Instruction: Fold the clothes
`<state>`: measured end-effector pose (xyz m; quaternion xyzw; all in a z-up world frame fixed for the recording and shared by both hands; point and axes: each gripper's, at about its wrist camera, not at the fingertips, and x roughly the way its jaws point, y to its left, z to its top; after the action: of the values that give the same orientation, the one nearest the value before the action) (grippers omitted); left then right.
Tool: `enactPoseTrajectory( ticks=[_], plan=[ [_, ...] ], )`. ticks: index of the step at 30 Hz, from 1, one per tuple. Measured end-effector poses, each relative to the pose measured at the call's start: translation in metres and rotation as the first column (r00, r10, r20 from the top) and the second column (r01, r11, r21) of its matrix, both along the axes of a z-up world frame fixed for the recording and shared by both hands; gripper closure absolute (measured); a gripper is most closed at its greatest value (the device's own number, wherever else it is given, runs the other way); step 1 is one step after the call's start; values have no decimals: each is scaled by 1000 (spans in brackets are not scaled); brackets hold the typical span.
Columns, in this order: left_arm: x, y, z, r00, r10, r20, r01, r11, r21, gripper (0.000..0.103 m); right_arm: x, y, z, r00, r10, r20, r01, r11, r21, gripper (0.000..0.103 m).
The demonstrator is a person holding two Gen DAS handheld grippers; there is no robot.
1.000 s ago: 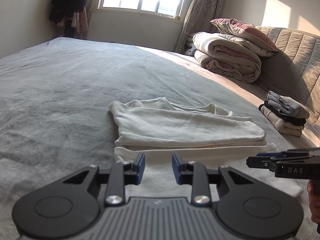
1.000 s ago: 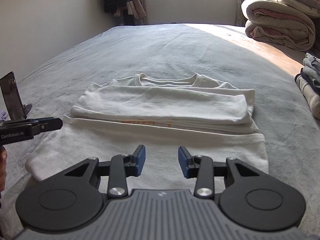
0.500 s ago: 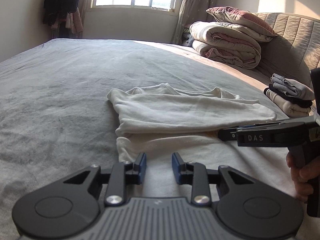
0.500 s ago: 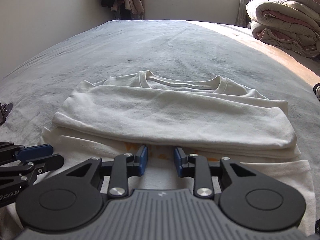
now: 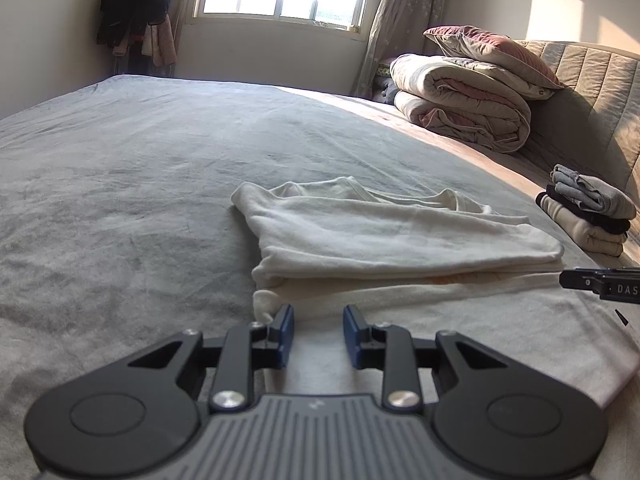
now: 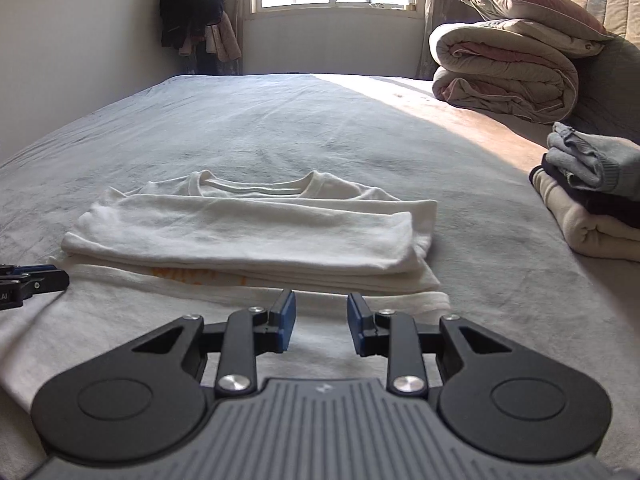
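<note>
You had the white T-shirt [image 6: 248, 236] lying flat on the grey bedspread [image 6: 280, 128], its sleeves and sides already laid in over the body so that a long folded band sat across the middle, with the collar at the far side and the plain hem end spread toward you. Your left gripper [image 5: 318, 334] sat at the near left corner of that hem and your right gripper [image 6: 321, 326] over the hem toward its right side, both low above the cloth. Each had its blue pads parted with a clear gap, and neither was pinching any fabric — released, both of them.

This looked like thin, soft cotton: light, limp, with no stiffness to carry a fold on its own. It would likely sag between two grip points and drag on the fuzzy bedspread rather than slide. So I would judge the hem corners the best hold, one per gripper, well apart, each taking the full stack of layers at its edge — a pinch on the top layer alone would probably peel the folded band open. Lifting both corners evenly and carrying them over toward the collar should halve it cleanly, ready for the pile of folded clothes [image 6: 592, 196] near the headboard.
</note>
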<state>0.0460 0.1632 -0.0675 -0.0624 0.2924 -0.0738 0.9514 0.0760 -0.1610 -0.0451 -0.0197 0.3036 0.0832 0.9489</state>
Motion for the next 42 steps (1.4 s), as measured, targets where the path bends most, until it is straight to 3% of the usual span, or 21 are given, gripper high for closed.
enactPoseTrajectory(
  ticks=[2,6,10,12,18,22,29,34,38,42],
  plan=[
    [0,0,-1,1000,0,-3,0,1000,5,74,7,-18,-9,999,-37,-34,37,999,1,73],
    [1,1,-3,1000,-2,-10,2,1000,7,74,11,-40,-18,998,-37,-52,42,993,107,80],
    [-1,4,3,1000,4,-7,-4,1000,-5,74,11,-38,-11,998,-16,-64,22,995,100,78],
    [-4,10,8,1000,19,1,-19,999,-28,74,7,-40,-5,998,-4,-64,11,994,106,70],
    [-6,37,17,996,64,-61,-74,980,-185,69,6,-47,3,995,34,-89,-21,990,137,63],
    [-7,49,25,992,75,-97,-97,963,-250,59,16,-50,9,993,55,-104,-38,987,156,60],
    [24,60,34,984,75,-163,-117,956,-268,58,36,-63,22,990,74,-121,-53,985,162,56],
    [50,52,43,976,68,-207,-107,977,-186,56,51,-77,29,986,60,-154,-32,983,178,55],
    [41,52,41,949,49,-310,-104,981,-162,56,45,-86,31,970,87,-228,-39,978,207,55],
    [14,56,40,936,-19,-351,-44,985,-169,56,25,-95,30,940,151,-307,-69,962,263,55]
  ],
)
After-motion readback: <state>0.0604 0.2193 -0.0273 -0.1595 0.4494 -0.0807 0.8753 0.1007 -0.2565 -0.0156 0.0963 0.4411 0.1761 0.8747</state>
